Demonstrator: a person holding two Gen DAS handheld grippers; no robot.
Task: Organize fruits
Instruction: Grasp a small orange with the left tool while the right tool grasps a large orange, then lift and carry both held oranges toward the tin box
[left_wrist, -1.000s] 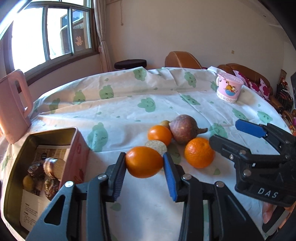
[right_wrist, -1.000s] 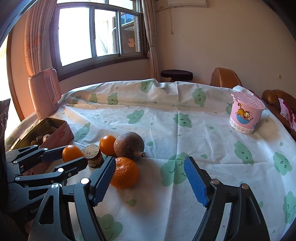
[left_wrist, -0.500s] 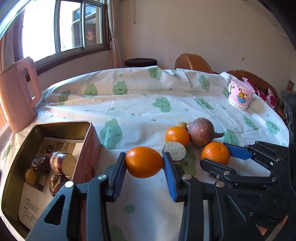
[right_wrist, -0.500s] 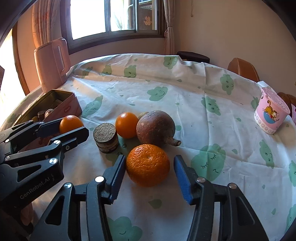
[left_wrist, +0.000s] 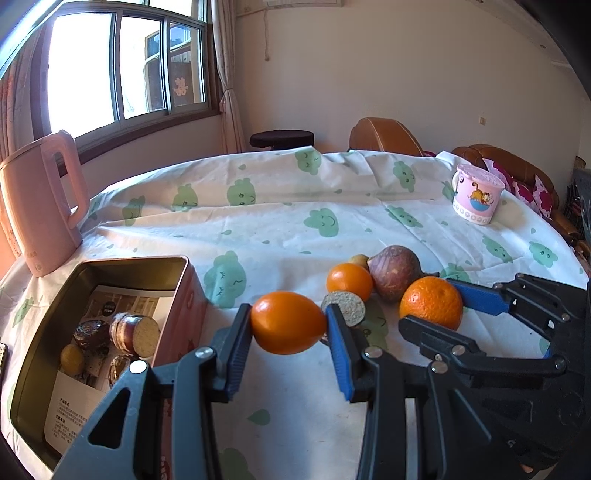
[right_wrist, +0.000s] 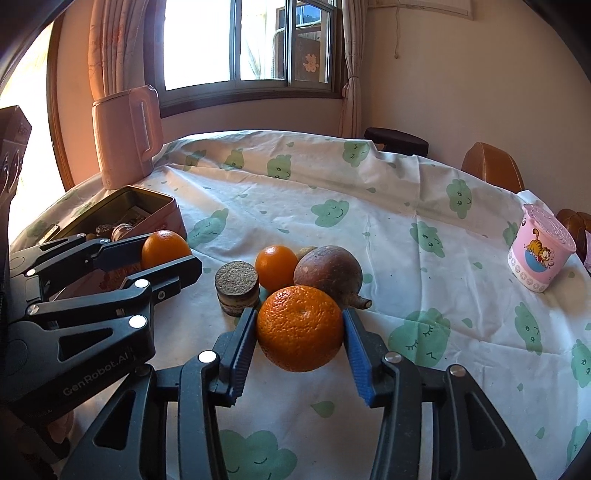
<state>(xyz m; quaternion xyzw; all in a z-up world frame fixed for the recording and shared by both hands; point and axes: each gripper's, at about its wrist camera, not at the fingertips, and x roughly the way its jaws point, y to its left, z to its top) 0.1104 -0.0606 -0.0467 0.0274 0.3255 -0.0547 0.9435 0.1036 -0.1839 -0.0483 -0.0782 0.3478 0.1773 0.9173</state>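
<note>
My left gripper (left_wrist: 289, 325) is shut on a smooth oval orange (left_wrist: 288, 322) and holds it above the cloth, right of the open tin box (left_wrist: 92, 266). It also shows in the right wrist view (right_wrist: 164, 250). My right gripper (right_wrist: 300, 330) is shut on a rough round orange (right_wrist: 300, 328), which also shows in the left wrist view (left_wrist: 431, 302). On the cloth behind lie a small orange (right_wrist: 276, 266), a brown-purple round fruit (right_wrist: 328, 275) with a stub, and a brown round cake (right_wrist: 237, 282).
The tin box holds several wrapped cakes (left_wrist: 129, 332) and a paper sheet. A pink kettle (left_wrist: 40, 203) stands at the far left. A pink lidded cup (left_wrist: 476, 199) stands at the far right. Chairs and a stool stand beyond the round table.
My right gripper has closed in from an open stance and now grips the rough orange. My left gripper has lifted slightly and swung toward the tin box, still holding its orange.
</note>
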